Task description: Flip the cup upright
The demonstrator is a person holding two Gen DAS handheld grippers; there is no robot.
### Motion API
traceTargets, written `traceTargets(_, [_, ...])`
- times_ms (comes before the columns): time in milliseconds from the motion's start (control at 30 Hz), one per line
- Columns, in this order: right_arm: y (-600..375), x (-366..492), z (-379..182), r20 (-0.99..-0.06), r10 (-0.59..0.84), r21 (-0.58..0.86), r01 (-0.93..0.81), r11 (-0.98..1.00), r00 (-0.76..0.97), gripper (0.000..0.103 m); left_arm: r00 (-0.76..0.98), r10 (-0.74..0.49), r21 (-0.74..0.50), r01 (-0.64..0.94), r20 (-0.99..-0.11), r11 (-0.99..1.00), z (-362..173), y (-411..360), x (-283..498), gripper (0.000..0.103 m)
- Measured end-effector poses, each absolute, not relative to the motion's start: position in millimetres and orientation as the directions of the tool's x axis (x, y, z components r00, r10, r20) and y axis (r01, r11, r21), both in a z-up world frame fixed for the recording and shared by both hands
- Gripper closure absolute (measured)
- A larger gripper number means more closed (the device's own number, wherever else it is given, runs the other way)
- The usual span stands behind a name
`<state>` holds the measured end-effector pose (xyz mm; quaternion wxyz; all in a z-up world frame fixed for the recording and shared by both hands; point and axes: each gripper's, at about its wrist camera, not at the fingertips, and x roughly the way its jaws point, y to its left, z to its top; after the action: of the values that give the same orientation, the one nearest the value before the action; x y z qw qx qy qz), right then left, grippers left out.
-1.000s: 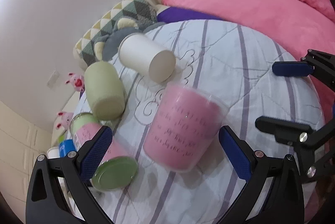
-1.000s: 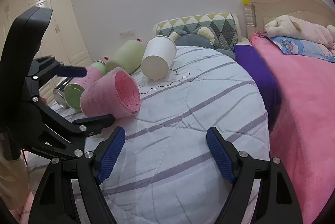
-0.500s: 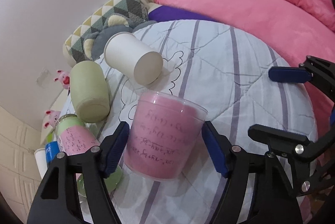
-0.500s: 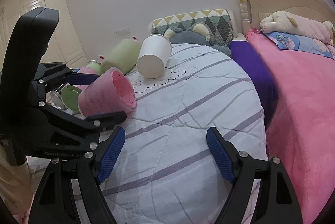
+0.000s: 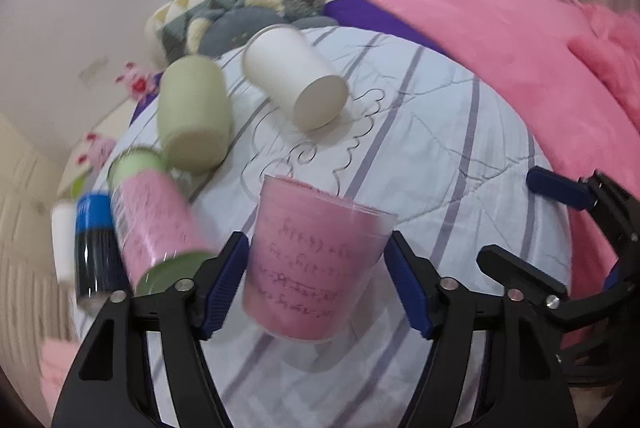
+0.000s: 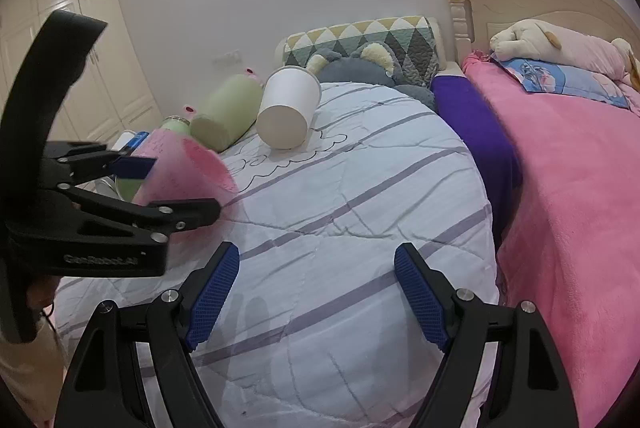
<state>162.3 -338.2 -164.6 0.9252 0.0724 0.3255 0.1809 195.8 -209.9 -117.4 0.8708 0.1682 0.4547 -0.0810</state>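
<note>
On striped white quilt [image 6: 360, 228], pink blanket [image 6: 580, 188] beside, cream wardrobe [image 6: 80, 28] behind

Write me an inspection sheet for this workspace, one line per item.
Surface: white quilt with purple stripes on a bed.
Job's things: pink cup between the left tongs, tilted; blurred, so whether it has left the quilt is unclear.
Clutter: white paper cup, green cup and pink-and-green cup, all lying on their sides; a blue-labelled bottle at the edge.
Grippers: left tongs closed on the pink cup; right tongs open over bare quilt.
Cables: nothing seen.
Surroundings: pink blanket, patterned pillow, headboard, wardrobe doors.
</note>
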Motion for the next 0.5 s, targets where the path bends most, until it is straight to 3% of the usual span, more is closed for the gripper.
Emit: traceTargets(500, [-309.1, 152.9, -162.1, -0.599, 0.41, 0.213, -0.357, 0.909, 0.688, 0.022, 0.548, -0.001, 0.097, 0.15, -0.836, 0.984, -125.4, -163.2, 159.1, 0.036])
